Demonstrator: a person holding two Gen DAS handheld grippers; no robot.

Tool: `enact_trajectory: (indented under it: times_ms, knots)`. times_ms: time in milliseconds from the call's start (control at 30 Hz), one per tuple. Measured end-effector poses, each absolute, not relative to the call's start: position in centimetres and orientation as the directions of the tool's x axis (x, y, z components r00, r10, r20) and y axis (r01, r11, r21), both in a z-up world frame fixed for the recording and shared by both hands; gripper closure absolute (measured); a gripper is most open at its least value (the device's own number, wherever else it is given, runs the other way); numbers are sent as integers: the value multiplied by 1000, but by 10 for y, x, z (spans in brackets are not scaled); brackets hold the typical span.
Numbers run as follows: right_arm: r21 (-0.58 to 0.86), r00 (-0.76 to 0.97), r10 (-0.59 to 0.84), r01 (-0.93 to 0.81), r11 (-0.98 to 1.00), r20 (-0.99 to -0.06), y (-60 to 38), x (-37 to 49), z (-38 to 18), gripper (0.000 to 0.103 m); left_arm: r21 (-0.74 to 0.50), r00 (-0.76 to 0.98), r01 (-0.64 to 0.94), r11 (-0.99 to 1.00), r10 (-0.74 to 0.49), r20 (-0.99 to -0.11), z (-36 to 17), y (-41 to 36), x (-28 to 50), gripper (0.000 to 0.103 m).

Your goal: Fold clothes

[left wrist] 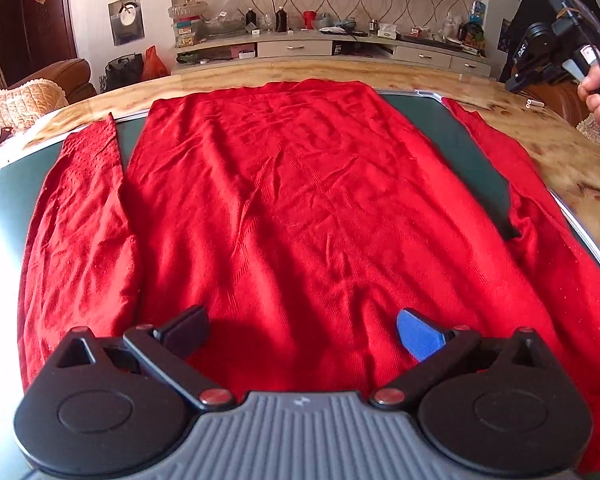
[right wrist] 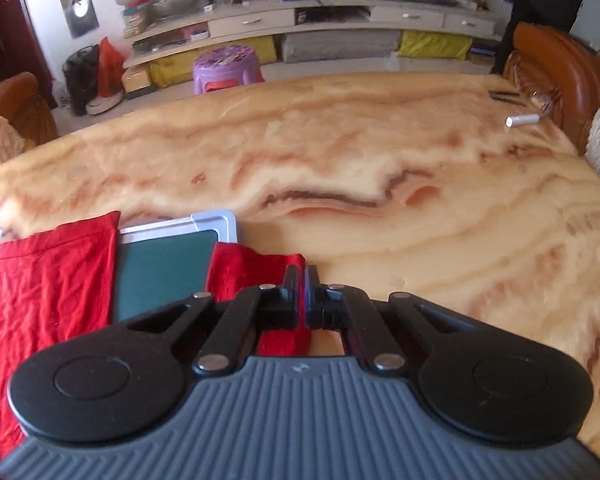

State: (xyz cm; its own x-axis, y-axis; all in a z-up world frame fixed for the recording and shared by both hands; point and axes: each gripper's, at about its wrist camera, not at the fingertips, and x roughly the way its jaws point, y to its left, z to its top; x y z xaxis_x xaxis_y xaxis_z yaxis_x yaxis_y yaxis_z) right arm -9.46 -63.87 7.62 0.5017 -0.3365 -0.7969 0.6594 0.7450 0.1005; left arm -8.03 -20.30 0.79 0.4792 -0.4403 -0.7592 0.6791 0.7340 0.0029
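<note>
1. Left wrist view shows a red sweater [left wrist: 292,200] spread flat, its body on a green mat [left wrist: 460,148] that lies on the marble-patterned counter [left wrist: 500,92], with 1 sleeve [left wrist: 80,220] along the left and the other sleeve [left wrist: 540,220] angled out to the right.
2. The left tongs [left wrist: 304,332] hover low over the near edge of the sweater body, spread wide and holding nothing.
3. In the same view the right tongs [left wrist: 518,80] are held up beyond the right sleeve, off the cloth.
4. Right wrist view shows the right tongs [right wrist: 303,280] pressed together, with the right sleeve's cuff [right wrist: 256,264] beneath them; whether any cloth is pinched cannot be told.
5. Judgement: the garment is laid out and no fold is visible, so the step in hand is likely the first sleeve fold.
6. The next move probably calls for a firm pinch on a sleeve end, then carrying it across onto the body without dragging the body askew.
</note>
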Motion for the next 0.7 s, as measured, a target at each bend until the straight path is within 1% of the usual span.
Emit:
enact_trajectory:
  times_ms: [33, 67, 133, 167, 233, 367, 467, 500, 567, 600, 667, 700]
  knots:
    - [102, 512, -332, 648, 755, -792, -639, -96, 77, 97, 7, 482, 680, 733, -440, -757, 7, -203, -82, 0]
    - [107, 516, -317, 635, 765, -796, -638, -92, 76, 93, 8, 484, 680, 733, -440, -756, 7, -203, -83, 0]
    - [143, 531, -264, 606, 783, -805, -634, -80, 70, 61, 7, 484, 678, 735, -439, -757, 7, -203, -84, 0]
    - [155, 536, -243, 592, 791, -808, -631, -70, 64, 57, 6, 484, 676, 737, -437, -758, 7, -203, -84, 0]
    - [114, 508, -250, 582, 805, -825, -619, -42, 49, 57, 7, 483, 675, 738, -435, -760, 8, -203, -85, 0]
    - [-25, 403, -332, 604, 797, -853, -598, 6, 21, 57, 9, 487, 673, 740, -433, -759, 8, -203, -86, 0]
    - [-96, 367, -394, 618, 780, -843, -590, 19, 13, 57, 10, 491, 670, 742, -433, -756, 7, -203, -88, 0]
    - [-107, 362, -404, 619, 778, -840, -589, 19, 12, 58, 10, 493, 669, 743, -434, -755, 7, -202, -88, 0]
    - [-146, 334, -429, 621, 770, -839, -590, 19, 12, 77, 11, 495, 668, 744, -434, -752, 7, -202, -89, 0]
    - [-164, 319, -441, 624, 764, -839, -591, 17, 13, 91, 11, 497, 667, 745, -434, -751, 7, -202, -89, 0]
    - [-105, 342, -408, 645, 757, -847, -602, 5, 16, 92, 11, 499, 667, 745, -435, -750, 6, -202, -90, 0]
    - [-78, 352, -396, 656, 751, -848, -607, -1, 19, 97, 11, 498, 669, 743, -437, -749, 6, -202, -90, 0]
